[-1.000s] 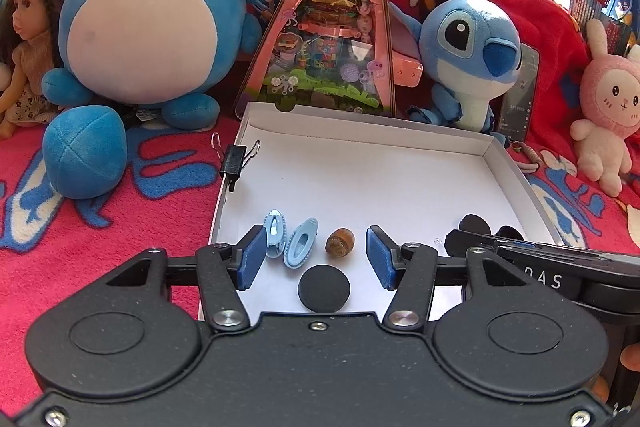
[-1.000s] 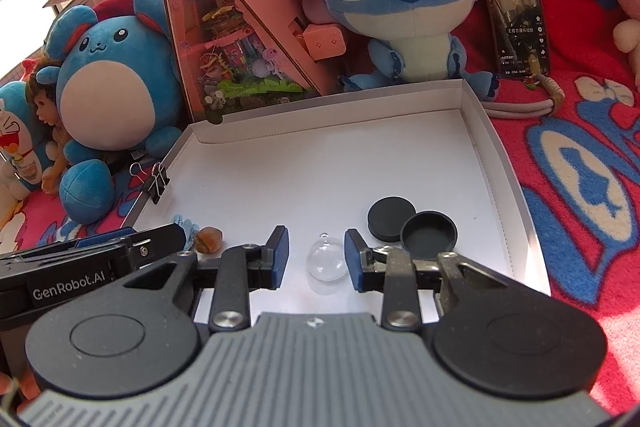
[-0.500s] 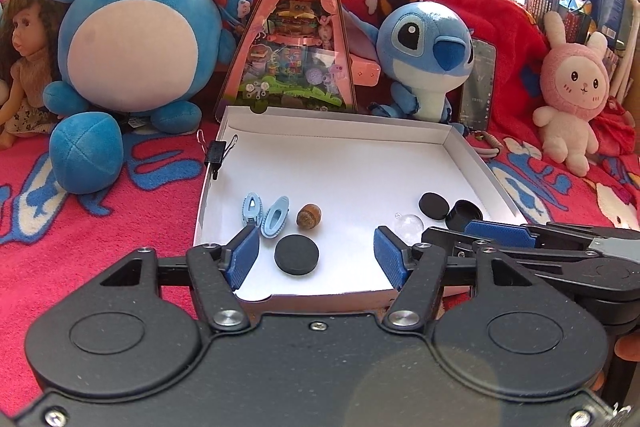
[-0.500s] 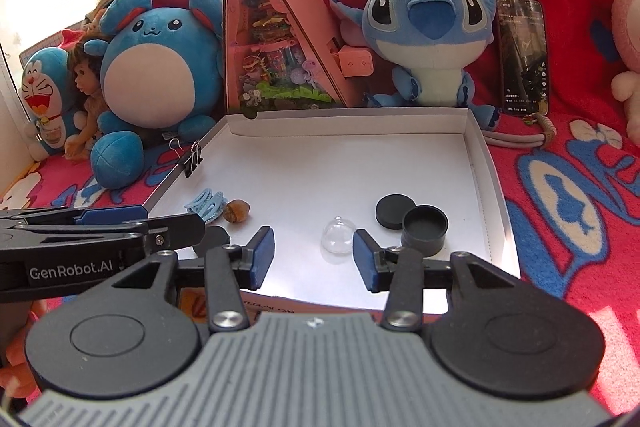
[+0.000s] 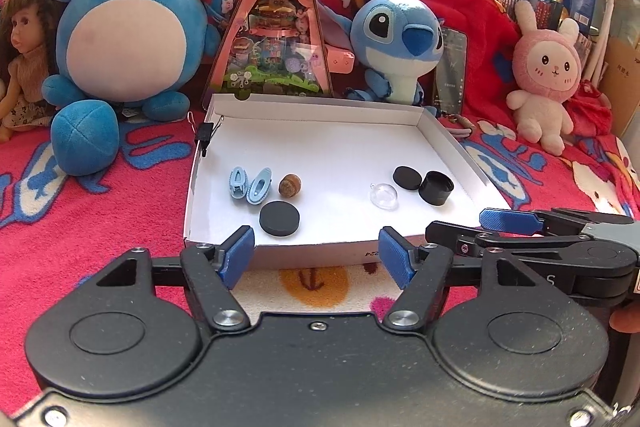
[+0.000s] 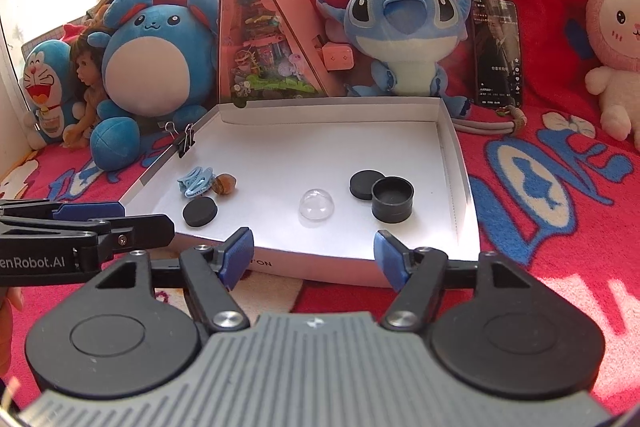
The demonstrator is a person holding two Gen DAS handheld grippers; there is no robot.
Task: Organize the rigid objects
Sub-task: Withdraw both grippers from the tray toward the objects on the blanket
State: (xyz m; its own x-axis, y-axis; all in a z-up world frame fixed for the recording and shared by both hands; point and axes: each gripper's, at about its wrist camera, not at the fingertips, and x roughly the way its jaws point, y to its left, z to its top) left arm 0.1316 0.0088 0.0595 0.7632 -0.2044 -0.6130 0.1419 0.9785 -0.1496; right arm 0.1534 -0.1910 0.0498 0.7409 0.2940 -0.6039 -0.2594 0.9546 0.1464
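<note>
Right wrist view, right gripper (image 6: pixel 314 259) opening and empty, clear dome (image 6: pixel 316 203) just ahead inside white tray (image 6: pixel 460 163), left gripper (image 6: pixel 86 209) marked "enRobot.AI", opening, empty.

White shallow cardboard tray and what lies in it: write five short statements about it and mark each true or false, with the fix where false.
1. The clear plastic dome lies inside the white shallow cardboard tray. True.
2. The small black open cup is clamped in the right gripper. False: it stands free in the tray; nothing is between the opening jaws.
3. The two light-blue hair clips lie beside the brown acorn-like nut. True.
4. A black binder clip is fastened on the tray's right wall. False: it sits on the left wall.
5. The left gripper holds the flat black round disc. False: the disc lies in the tray, beyond the empty, opening jaws.
</note>
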